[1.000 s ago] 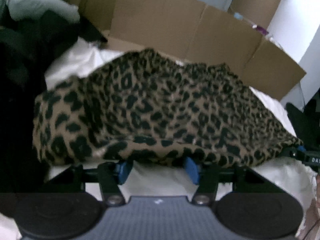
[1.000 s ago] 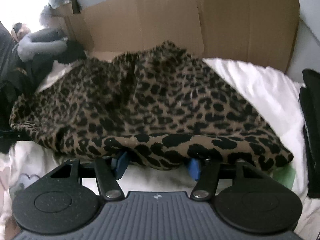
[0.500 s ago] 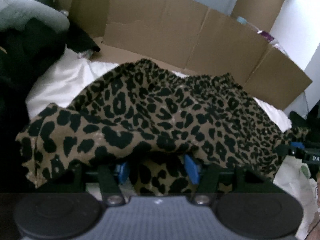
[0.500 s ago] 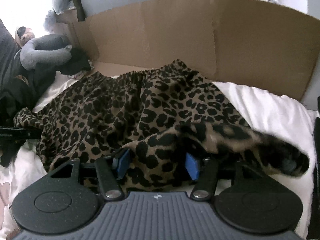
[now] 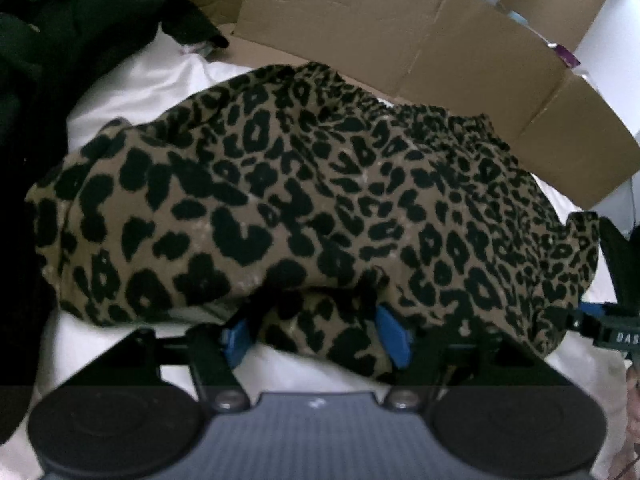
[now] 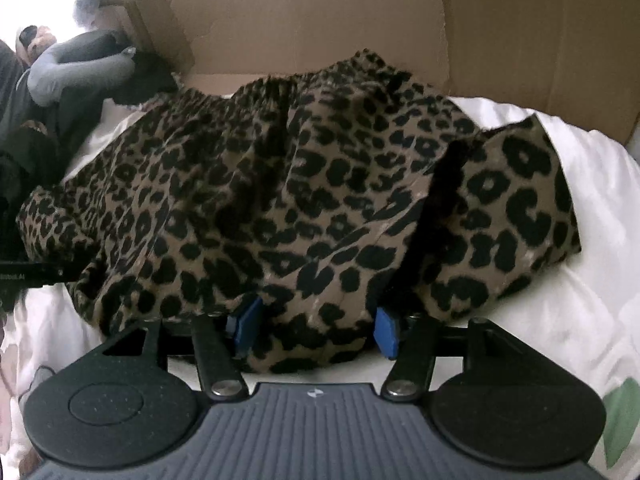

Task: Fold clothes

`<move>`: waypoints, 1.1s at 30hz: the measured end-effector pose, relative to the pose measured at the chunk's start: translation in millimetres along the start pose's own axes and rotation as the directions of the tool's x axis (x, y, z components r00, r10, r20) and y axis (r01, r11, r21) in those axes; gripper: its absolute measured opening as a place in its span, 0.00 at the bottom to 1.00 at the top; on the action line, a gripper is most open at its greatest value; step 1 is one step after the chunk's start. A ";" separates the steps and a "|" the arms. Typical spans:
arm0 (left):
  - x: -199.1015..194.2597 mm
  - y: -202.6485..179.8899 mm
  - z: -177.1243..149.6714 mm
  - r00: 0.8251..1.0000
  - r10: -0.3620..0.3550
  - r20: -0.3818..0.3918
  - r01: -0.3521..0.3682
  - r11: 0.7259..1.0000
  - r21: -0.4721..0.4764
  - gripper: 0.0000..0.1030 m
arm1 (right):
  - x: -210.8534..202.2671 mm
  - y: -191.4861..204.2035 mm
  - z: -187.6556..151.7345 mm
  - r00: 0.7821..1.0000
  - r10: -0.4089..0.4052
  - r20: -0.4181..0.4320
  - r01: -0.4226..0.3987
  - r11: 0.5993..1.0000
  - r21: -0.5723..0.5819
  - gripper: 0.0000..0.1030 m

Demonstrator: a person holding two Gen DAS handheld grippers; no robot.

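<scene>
A leopard-print garment [image 5: 304, 200] lies on a white sheet [image 5: 136, 80], its gathered waistband at the far side by the cardboard. My left gripper [image 5: 316, 338] stands at its near left hem; the blue pads [image 5: 394, 338] are spread wide, with cloth draped over and between them. My right gripper [image 6: 314, 330] stands at the near right hem of the garment [image 6: 280, 200], its pads [image 6: 386, 330] also apart with cloth lying between. The right corner [image 6: 516, 204] is flipped over. The fingertips of both are hidden under the fabric.
A flattened cardboard wall [image 5: 400, 36] stands behind the garment, also in the right wrist view [image 6: 400, 28]. Dark and grey clothes [image 5: 60, 20] are piled at the far left. The other gripper shows at the right edge [image 5: 608, 328]. The white sheet [image 6: 580, 300] extends to the right.
The near hem has been carried forward over the garment, towards the waistband, and the cloth now drapes over both grippers. The right corner has flopped down flat.
</scene>
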State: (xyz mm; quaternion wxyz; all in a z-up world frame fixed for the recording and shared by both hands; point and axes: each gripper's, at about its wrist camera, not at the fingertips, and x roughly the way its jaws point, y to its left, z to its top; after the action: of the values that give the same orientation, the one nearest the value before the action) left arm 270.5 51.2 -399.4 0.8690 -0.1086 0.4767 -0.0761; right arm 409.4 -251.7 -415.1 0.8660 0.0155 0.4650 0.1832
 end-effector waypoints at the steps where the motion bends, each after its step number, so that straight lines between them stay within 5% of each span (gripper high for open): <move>1: -0.2 -1.1 -0.7 1.000 0.006 0.001 -0.006 1.000 0.000 0.67 | -0.5 0.4 -1.6 1.000 -0.003 -0.005 0.003 1.000 0.010 0.61; 5: -1.2 -3.0 -1.4 1.000 0.001 -0.003 -0.002 1.000 -0.011 0.67 | -1.4 1.4 -7.9 1.000 -0.004 -0.019 0.005 0.999 0.049 0.63; 8: -3.0 -2.6 -1.7 1.000 -0.016 -0.010 0.015 1.000 -0.024 0.52 | -0.9 2.4 -11.3 1.000 -0.005 -0.017 0.006 0.998 0.055 0.62; 9: -3.5 -2.5 -1.8 1.000 -0.021 -0.013 0.021 0.999 -0.029 0.38 | -1.1 2.0 -11.6 1.000 -0.003 -0.016 0.004 0.998 0.059 0.57; 11: -6.2 -0.3 -0.5 0.999 -0.032 -0.026 0.030 0.998 -0.052 0.17 | -1.9 0.4 -10.5 1.000 -0.006 -0.015 0.007 0.998 0.057 0.31; 12: -9.7 2.1 0.6 0.999 -0.045 -0.026 0.043 0.996 -0.076 0.14 | -3.1 -1.5 -9.7 1.000 -0.012 -0.017 0.013 0.998 0.059 0.17; 13: -13.2 4.4 1.6 0.998 -0.058 -0.027 0.055 0.993 -0.100 0.12 | -5.2 -4.7 -8.5 1.000 0.000 -0.016 0.001 0.997 0.073 0.14; 19: -37.8 4.2 9.8 0.997 -0.074 -0.005 0.073 0.990 -0.120 0.08 | -31.6 -10.8 -3.3 0.999 0.035 0.021 -0.037 0.995 0.097 0.05; 33: -94.6 -2.0 28.8 0.995 -0.090 0.046 0.095 0.989 -0.112 0.06 | -93.4 -11.3 4.2 0.996 0.045 0.071 -0.055 0.987 0.153 0.03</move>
State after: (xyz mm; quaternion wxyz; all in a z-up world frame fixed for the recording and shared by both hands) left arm 244.2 74.9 -307.0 0.8665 -0.1816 0.4568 -0.0869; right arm 369.5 -292.6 -340.3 0.8725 0.1006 0.4479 0.1675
